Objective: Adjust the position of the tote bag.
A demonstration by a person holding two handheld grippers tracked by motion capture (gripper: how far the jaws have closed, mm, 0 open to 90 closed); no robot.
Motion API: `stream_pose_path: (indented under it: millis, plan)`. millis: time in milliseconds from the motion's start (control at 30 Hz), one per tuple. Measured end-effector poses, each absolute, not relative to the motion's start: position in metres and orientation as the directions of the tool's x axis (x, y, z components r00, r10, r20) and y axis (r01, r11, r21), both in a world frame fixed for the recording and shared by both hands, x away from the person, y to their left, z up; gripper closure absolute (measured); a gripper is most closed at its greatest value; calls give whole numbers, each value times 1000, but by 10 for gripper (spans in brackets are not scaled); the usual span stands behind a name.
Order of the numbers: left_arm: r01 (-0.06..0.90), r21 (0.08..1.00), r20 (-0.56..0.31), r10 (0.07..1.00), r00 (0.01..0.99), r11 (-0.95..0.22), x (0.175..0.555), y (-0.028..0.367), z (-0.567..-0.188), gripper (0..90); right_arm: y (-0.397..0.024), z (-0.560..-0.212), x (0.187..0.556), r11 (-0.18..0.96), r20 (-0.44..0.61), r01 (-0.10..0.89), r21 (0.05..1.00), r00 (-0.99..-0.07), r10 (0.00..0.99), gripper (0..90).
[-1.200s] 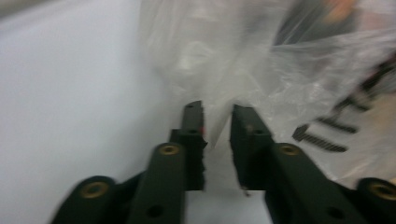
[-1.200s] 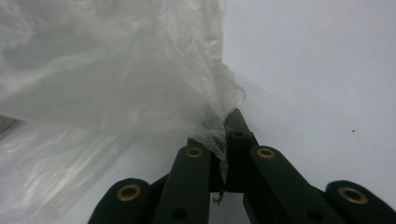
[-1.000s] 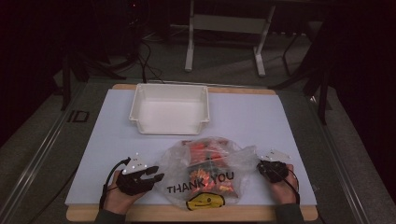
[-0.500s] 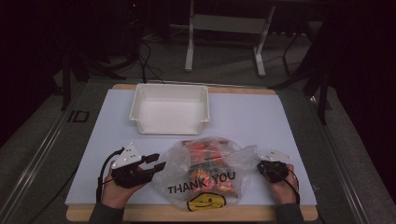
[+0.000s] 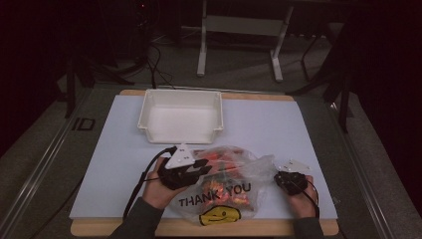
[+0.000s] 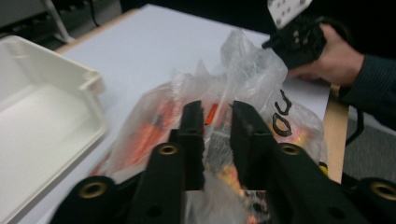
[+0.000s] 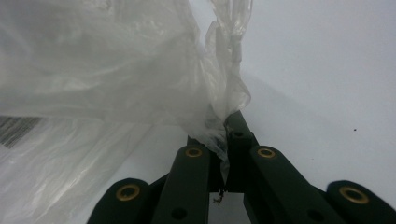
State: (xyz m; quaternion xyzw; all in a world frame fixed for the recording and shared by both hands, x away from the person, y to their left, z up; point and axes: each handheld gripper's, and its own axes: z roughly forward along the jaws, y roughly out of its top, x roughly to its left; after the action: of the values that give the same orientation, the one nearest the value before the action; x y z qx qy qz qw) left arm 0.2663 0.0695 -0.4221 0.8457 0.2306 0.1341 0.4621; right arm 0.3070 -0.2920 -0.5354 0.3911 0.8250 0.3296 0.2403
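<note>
From my remote seat, I see a clear plastic bag printed "THANK YOU" above a yellow smiley face lying on the white mat near the table's front edge, stuffed with orange-and-white contents I cannot identify. My right gripper sits at the bag's right corner, its jaws pinched closed on a gathered twist of the film, which the right gripper view shows drawn up taut from between the two black tips. My left gripper reaches in over the bag's left side, held in the person's left hand; in the left gripper view its jaws stand parted, a narrow gap between them, with crumpled plastic rising between and beyond the tips, though I cannot tell whether they touch it. That same view catches the right hand and its gripper holding the bag's far corner aloft. A white rectangular bin sits empty toward the back of the mat, just beyond the bag, apart from both grippers.
</note>
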Motion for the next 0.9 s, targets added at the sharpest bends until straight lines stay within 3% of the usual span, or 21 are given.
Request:
stream_pose_path:
  millis: [333,533,900]
  plan:
    - [340,687,78,530,845,-642,286,38,-467,856,-293,-536,307,471,-131,489,734,-579,805,888]
    - [397,661,96,597,797,-636,294,47,-476,838,-293,-536,307,470,-130,489,735,-579,805,887]
    - [376,674,29,531,847,-636,276,43,-478,780,-293,-536,307,469,-130,488,736,-578,806,886]
